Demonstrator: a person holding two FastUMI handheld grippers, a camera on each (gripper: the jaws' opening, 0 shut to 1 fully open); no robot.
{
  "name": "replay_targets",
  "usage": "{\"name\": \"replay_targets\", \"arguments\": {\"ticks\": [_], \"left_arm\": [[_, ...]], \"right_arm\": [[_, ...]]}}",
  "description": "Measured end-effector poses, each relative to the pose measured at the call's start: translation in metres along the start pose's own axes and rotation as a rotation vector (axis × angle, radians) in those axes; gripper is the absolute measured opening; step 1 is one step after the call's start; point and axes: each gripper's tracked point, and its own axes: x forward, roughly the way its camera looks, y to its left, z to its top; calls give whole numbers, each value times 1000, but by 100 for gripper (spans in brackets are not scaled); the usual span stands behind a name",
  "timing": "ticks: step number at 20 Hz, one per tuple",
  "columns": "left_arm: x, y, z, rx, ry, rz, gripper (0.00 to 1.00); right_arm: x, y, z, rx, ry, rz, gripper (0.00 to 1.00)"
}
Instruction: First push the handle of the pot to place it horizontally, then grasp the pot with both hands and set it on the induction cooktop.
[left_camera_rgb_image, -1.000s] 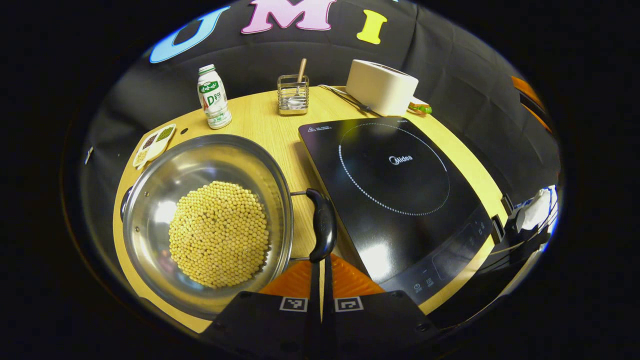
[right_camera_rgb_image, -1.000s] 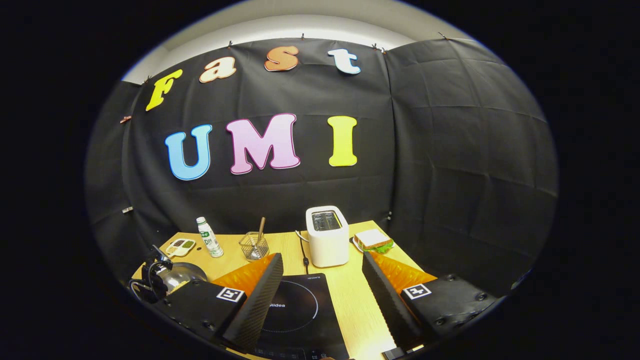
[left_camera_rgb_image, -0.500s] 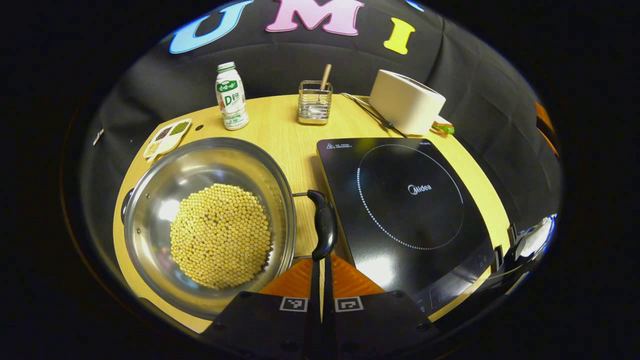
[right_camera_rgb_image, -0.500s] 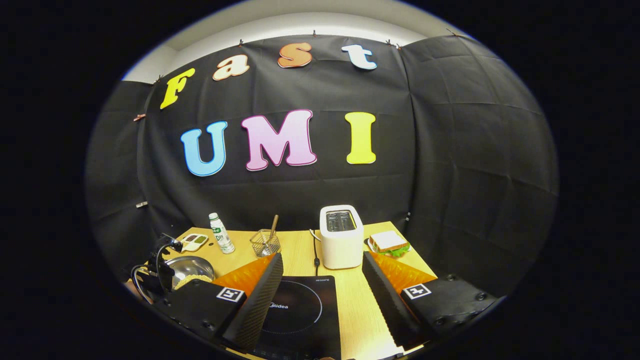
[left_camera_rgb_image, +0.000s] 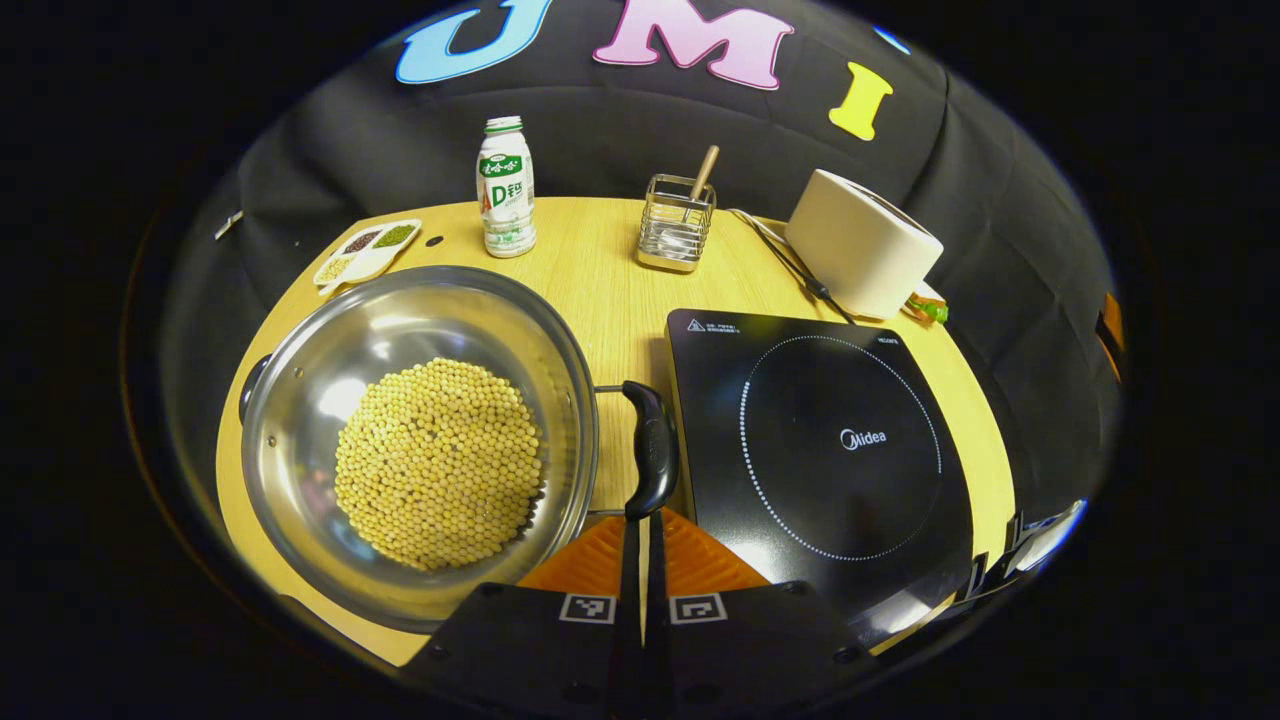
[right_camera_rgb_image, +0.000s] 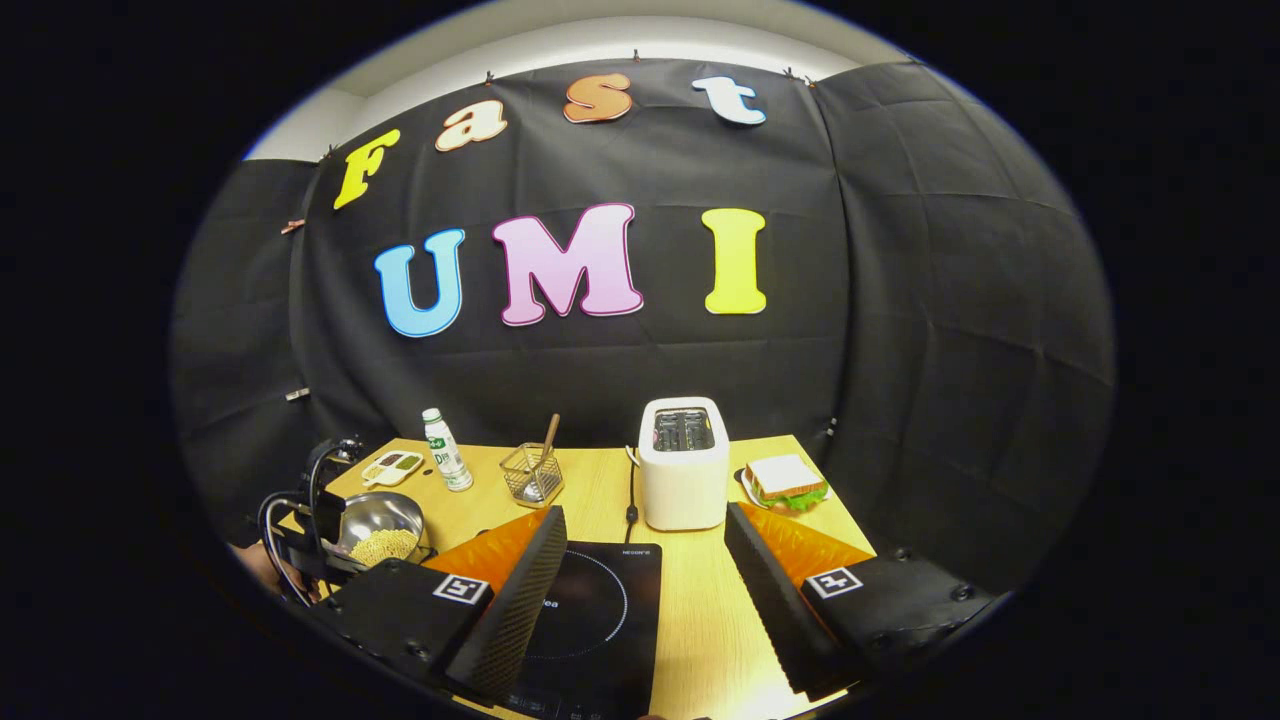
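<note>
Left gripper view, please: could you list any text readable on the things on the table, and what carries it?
"Midea": centre of the induction cooktop.
Warning triangle and fine print along its far edge: too small to read.
Print on the bottle: too blurred to read surely.

1. The left gripper (left_camera_rgb_image: 641, 540), fingers together at the black pot handle (left_camera_rgb_image: 651, 462), has swung leftward and pulled back.
2. The right gripper (right_camera_rgb_image: 640, 590), fingers spread, has drawn back from the black induction cooktop (right_camera_rgb_image: 590, 620).
</note>
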Motion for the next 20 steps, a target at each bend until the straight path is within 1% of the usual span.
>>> {"name": "replay_targets", "arguments": {"ticks": [3,6,8,10,11,12,13,15,18,20], "left_arm": [[-21,-8,-2,-17,-40,-62,5],[-52,-3,-4,-20,-92,-93,5],[-76,8,5,-20,-151,-104,10],[-102,25,15,-19,-212,-112,25],[-113,37,20,-15,-240,-106,48],[-123,50,25,-9,-270,-106,60],[-133,62,29,-3,-297,-105,82],[-147,94,37,-2,-341,-76,98],[-162,151,45,0,-382,2,96],[-167,186,46,-10,-385,44,95]], "right_arm": [[-3,15,-4,15,18,-1,99],[-4,40,-13,14,53,3,99],[-4,56,-12,-1,55,0,99],[-2,76,-15,-6,67,8,99],[0,89,-17,2,75,23,99],[2,104,-21,19,90,42,99],[5,119,-26,32,113,59,99],[11,148,-35,45,154,83,99],[21,196,-51,49,211,131,99],[29,228,-63,32,251,162,99]]}}
